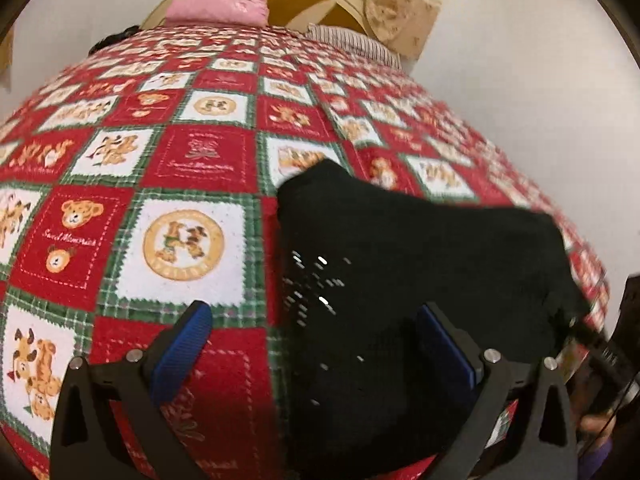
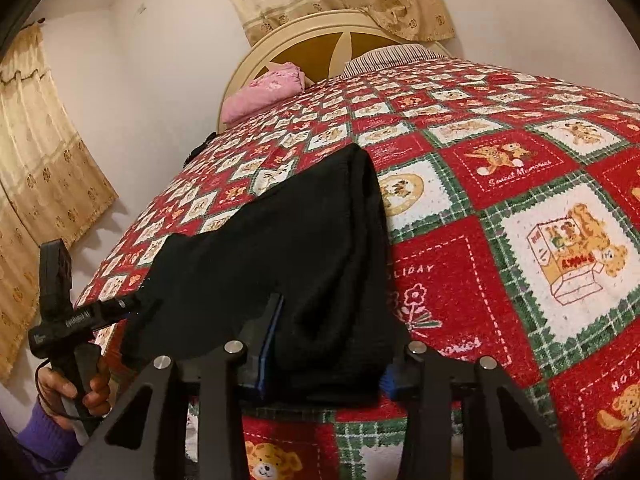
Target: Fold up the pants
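The black pants (image 1: 400, 264) lie bunched on the red patchwork bedspread (image 1: 192, 160), near the bed's foot edge. The left gripper (image 1: 316, 340) stands wide, one blue-padded finger over the cloth, gripping nothing. The right gripper (image 2: 328, 356) has its fingers set around a thick fold of the pants.

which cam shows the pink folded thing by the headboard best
The right wrist view: the pink bundle shows its top and side against the headboard, fairly sharp. The left wrist view shows only its front edge over the blanket's far end, flatter and softer.
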The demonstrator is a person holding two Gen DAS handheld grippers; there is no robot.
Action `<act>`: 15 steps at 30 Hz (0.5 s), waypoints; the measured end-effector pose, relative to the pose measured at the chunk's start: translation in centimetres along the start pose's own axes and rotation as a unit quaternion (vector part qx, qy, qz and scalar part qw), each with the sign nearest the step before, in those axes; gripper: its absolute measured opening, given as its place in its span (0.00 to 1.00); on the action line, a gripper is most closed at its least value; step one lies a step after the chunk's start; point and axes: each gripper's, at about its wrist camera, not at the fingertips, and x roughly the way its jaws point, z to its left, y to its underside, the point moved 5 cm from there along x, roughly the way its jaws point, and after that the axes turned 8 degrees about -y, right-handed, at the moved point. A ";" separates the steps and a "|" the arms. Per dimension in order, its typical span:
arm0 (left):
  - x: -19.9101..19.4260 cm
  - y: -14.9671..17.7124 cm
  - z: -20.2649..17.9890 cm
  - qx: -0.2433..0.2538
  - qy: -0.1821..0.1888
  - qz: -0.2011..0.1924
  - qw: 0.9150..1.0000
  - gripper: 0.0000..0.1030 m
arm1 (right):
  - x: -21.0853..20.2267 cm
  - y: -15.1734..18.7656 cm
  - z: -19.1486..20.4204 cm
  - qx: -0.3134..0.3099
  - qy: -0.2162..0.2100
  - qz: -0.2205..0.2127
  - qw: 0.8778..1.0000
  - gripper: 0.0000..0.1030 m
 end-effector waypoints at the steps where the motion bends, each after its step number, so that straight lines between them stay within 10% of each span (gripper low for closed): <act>1: -0.1 0.1 -0.4 0.005 0.002 0.001 1.000 1.00 | 0.0 0.0 -0.2 0.003 -0.002 -0.001 1.000 0.41; 4: 0.0 0.4 -1.0 0.009 0.002 0.008 1.000 0.97 | 0.0 0.0 -0.2 0.003 -0.001 -0.001 1.000 0.41; 15: -0.7 0.1 -1.8 0.020 -0.014 -0.002 1.000 0.26 | 0.1 0.2 0.2 -0.001 0.010 -0.005 1.000 0.41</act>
